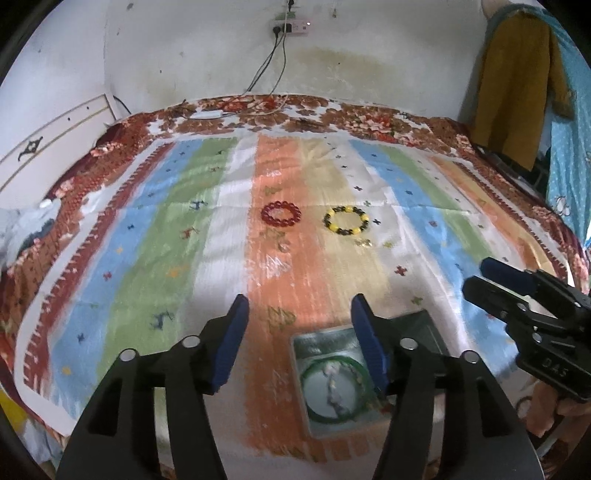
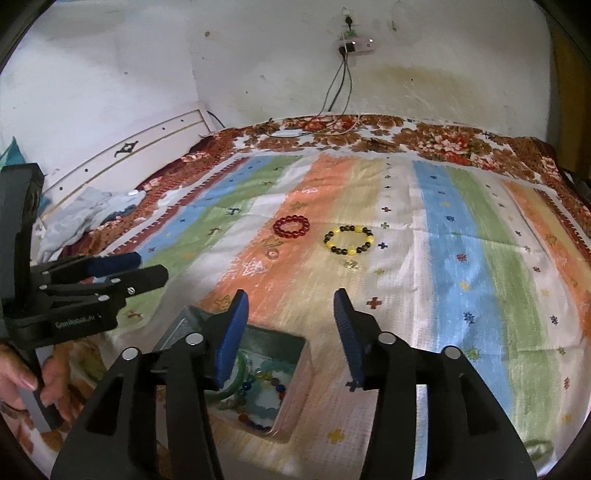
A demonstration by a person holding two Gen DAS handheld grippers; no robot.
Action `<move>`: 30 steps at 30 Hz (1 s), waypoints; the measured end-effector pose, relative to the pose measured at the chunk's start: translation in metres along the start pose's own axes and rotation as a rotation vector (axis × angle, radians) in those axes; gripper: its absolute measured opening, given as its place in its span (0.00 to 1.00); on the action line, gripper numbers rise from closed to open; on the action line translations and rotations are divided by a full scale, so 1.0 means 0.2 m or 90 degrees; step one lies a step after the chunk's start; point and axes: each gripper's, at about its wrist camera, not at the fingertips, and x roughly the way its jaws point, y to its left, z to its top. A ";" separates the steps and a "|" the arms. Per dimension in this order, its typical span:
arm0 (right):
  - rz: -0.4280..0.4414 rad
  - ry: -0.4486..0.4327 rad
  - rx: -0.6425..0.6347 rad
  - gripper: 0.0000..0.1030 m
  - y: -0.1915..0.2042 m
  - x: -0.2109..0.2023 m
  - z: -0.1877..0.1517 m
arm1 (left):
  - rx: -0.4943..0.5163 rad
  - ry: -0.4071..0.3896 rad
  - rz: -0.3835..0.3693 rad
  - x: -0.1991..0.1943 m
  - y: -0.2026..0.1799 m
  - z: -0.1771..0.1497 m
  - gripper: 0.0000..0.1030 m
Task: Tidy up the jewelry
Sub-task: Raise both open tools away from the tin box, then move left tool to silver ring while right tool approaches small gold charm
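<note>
A red bead bracelet (image 1: 281, 213) (image 2: 291, 225) and a yellow-and-black bead bracelet (image 1: 346, 220) (image 2: 349, 240) lie on the striped cloth mid-bed. Two small rings lie near them, one clear (image 2: 272, 254) and one gold (image 2: 350, 264). An open box (image 1: 332, 332) (image 2: 284, 341) holds a green bangle (image 1: 307, 373) and several bead bracelets (image 2: 262, 384). My left gripper (image 1: 300, 325) is open and empty above the box. My right gripper (image 2: 291, 317) is open and empty, just right of the box; it also shows in the left wrist view (image 1: 491, 275).
The striped cloth (image 1: 229, 221) covers a floral bedspread (image 1: 354, 118). A wall with a socket and cables (image 1: 288, 27) is behind. Clothes (image 1: 517, 92) hang at the right; crumpled cloth (image 2: 88, 214) lies at the left by the headboard.
</note>
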 end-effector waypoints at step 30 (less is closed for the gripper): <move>-0.025 0.067 0.003 0.66 -0.15 0.31 0.14 | -0.029 0.061 0.001 0.35 0.13 0.25 0.90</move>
